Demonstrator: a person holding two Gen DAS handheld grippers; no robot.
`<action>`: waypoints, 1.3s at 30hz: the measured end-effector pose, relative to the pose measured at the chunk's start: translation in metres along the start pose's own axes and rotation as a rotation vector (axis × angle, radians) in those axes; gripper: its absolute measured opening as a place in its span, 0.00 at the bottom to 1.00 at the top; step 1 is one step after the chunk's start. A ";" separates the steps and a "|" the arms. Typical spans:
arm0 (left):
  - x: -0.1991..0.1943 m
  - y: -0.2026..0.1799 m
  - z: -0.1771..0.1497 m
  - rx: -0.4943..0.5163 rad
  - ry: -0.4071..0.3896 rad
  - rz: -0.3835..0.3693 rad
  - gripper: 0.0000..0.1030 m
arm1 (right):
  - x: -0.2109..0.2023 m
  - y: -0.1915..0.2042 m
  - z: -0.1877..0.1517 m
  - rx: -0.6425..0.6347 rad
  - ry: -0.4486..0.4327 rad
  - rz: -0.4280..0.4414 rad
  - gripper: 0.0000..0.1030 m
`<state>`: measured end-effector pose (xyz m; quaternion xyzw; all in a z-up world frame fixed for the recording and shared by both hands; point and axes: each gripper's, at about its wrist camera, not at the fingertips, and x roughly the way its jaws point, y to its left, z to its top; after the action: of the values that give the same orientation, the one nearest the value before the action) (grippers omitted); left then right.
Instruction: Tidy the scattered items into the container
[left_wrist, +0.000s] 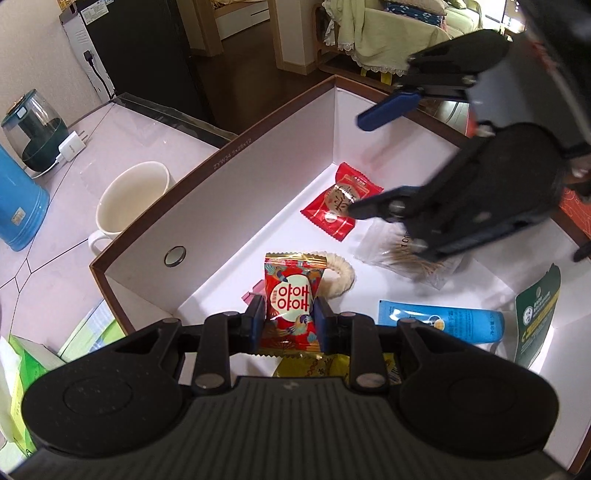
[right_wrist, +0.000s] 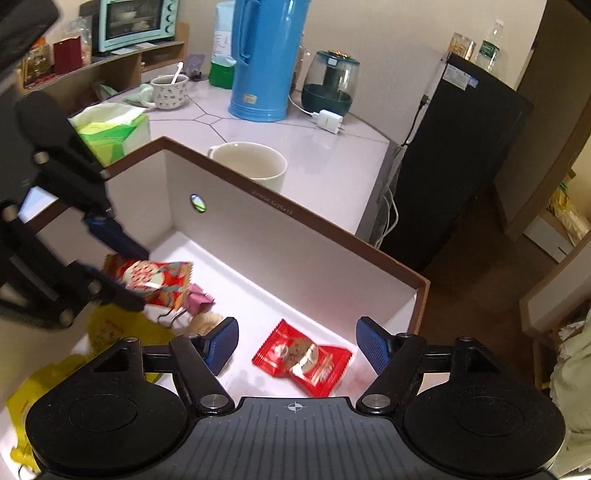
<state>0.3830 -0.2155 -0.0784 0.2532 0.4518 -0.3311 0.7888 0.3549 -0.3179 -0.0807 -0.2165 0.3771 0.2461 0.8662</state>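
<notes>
Here, a red snack packet (left_wrist: 293, 295) is pinched by the left gripper (left_wrist: 289, 320); the right gripper (right_wrist: 295, 343) is spread; "ZYW34" is read on the box (left_wrist: 229, 155); a blue jug (right_wrist: 264, 55) is fully seen only from the right wrist.

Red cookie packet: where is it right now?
The red cookie packet lies flat on the floor of the box, below the open right gripper; in the left wrist view it sits near the far corner, beside the toothpick bag.

One box (left_wrist: 258, 155) holds two red snack packets (left_wrist: 293, 295) (left_wrist: 341, 203); two mugs (left_wrist: 129, 199) (right_wrist: 168, 90) stand outside it.
</notes>
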 end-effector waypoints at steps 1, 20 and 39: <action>0.000 0.000 0.000 0.000 0.000 0.000 0.23 | -0.005 0.001 -0.002 0.000 -0.002 0.007 0.71; -0.013 -0.026 0.007 0.000 -0.016 -0.004 0.42 | -0.088 0.013 -0.032 0.288 -0.030 0.064 0.71; -0.082 -0.067 -0.030 -0.142 -0.035 0.096 0.81 | -0.142 0.054 -0.065 0.561 -0.036 0.041 0.97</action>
<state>0.2853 -0.2139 -0.0268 0.2121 0.4478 -0.2642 0.8275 0.2028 -0.3492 -0.0236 0.0438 0.4196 0.1535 0.8936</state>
